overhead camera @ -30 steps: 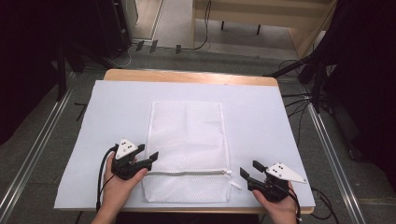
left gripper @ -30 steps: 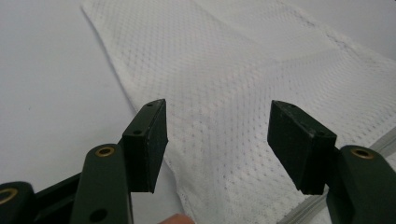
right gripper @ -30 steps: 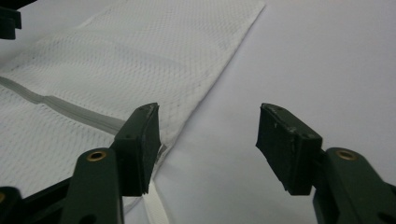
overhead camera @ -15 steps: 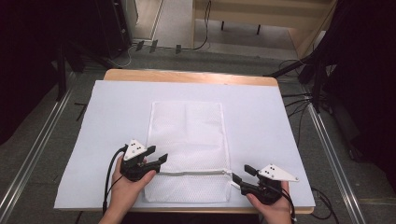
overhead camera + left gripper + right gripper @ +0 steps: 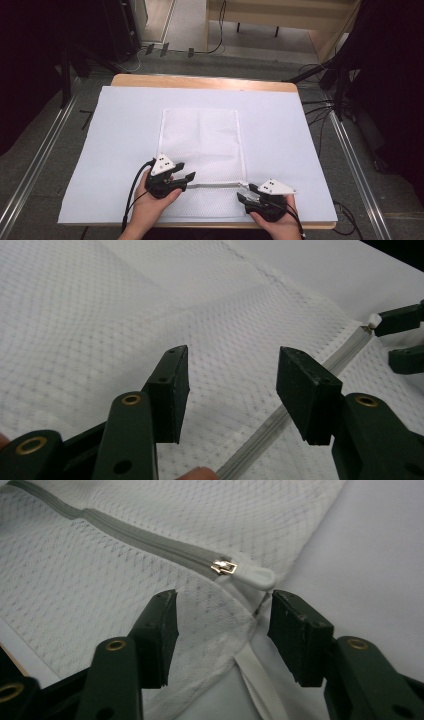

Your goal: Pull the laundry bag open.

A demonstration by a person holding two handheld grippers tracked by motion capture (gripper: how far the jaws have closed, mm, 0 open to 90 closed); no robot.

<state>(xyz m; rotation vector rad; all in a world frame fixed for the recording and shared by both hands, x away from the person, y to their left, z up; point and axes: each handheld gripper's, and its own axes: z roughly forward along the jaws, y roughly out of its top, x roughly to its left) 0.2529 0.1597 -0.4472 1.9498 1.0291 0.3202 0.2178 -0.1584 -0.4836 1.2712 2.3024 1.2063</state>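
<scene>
A white mesh bag [image 5: 202,140] lies flat on the white table cover, its grey zipper [image 5: 215,185] running across near the front. My left gripper [image 5: 184,171] sits over the zipper's left end. Its jaws [image 5: 230,385] have just been closing and still stand apart, with mesh and the zipper tape [image 5: 280,420] beneath them, untouched by the pads. My right gripper [image 5: 242,195] is at the zipper's right end. Its jaws [image 5: 222,630] have also just been closing and stand open, with the bag's corner between them. The white zipper pull [image 5: 252,575] lies just ahead of them.
The white cover [image 5: 115,130] overlays a wooden table [image 5: 200,82], whose front edge lies close behind both hands. Metal rails [image 5: 35,170] run along the floor on both sides. Cables [image 5: 320,107] and dark equipment stand beyond the far right corner.
Both hands have come inward along the zipper: the left gripper moved right onto the bag, the right gripper moved left to the zipper's end. Both pairs of jaws have narrowed.
</scene>
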